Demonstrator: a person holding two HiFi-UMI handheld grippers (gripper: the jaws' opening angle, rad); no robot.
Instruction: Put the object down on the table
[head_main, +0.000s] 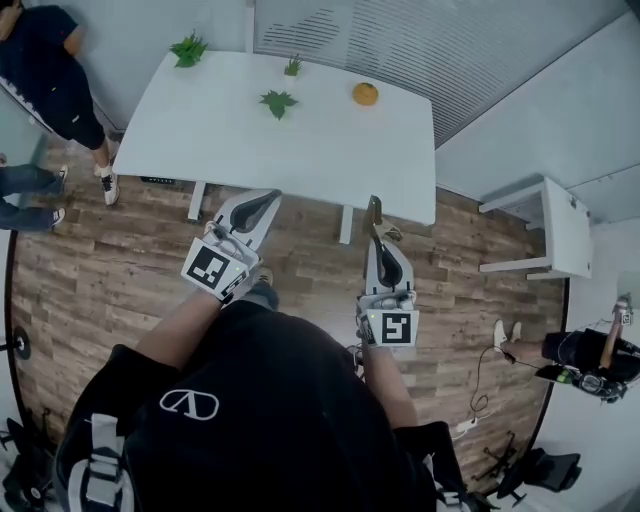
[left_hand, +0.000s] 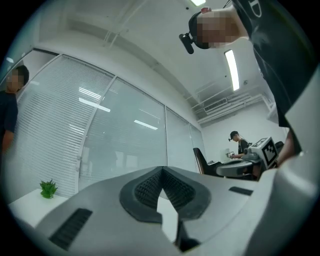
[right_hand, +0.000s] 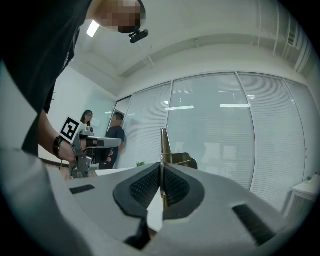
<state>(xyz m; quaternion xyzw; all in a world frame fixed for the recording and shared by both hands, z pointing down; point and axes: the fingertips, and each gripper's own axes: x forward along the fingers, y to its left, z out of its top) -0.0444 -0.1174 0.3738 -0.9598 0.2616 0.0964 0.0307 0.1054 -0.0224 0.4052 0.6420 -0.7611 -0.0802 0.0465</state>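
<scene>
While the right tool (right_hand: 161, 172) pinches a thin flat strip (right_hand: 163, 145) between closed jaws, the desk (head_main: 220, 130) lies well ahead of it | left tool (left_hand: 161, 175): closed, nothing held | method: reach over desk, lower strip flat, then release.

1. The thin object (right_hand: 163, 142) pinched in the right gripper (right_hand: 161, 170) was too slim to identify.
2. At ten o'clock in the head view, a bystander (head_main: 45, 70) was cut off by the edge.

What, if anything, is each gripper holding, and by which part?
The right gripper pinches a thin brass-coloured strip by its near end; left gripper holds nothing.
</scene>
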